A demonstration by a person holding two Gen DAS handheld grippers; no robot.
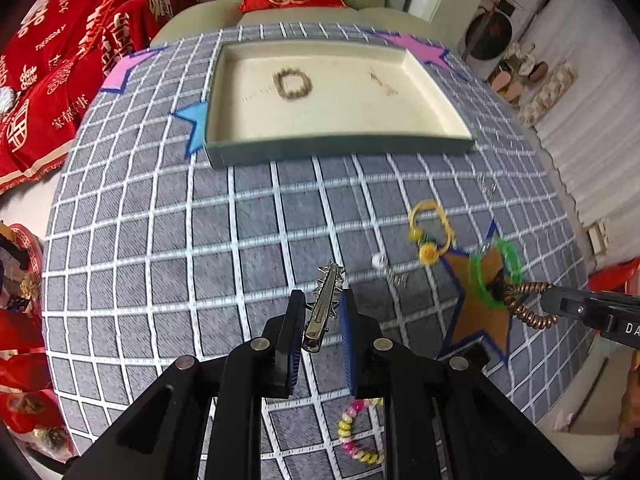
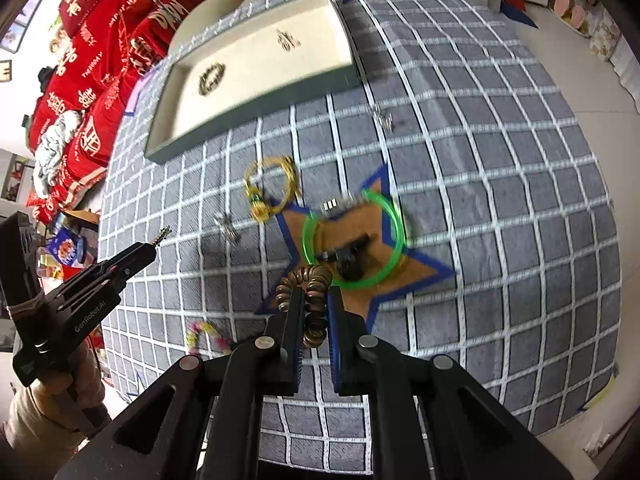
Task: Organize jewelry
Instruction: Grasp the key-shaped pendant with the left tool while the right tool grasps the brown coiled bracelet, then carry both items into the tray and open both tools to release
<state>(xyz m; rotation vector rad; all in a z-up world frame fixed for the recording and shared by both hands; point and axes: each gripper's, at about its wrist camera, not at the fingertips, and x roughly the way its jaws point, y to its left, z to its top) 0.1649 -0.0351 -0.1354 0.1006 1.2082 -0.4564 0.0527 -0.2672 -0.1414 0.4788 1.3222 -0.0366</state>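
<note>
Mid-sorting, our left gripper (image 1: 322, 312) pinched a silver hair clip (image 1: 323, 306) at frame centre and our right gripper (image 2: 314, 312) clamped a coiled brown hair tie (image 2: 310, 300), both, we judged, needing carrying to the tray (image 1: 340, 148) at upper centre.

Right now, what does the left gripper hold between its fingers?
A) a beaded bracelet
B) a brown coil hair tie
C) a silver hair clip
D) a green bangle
C: the silver hair clip sits between the fingers of the left gripper, above the checked cloth.
</note>
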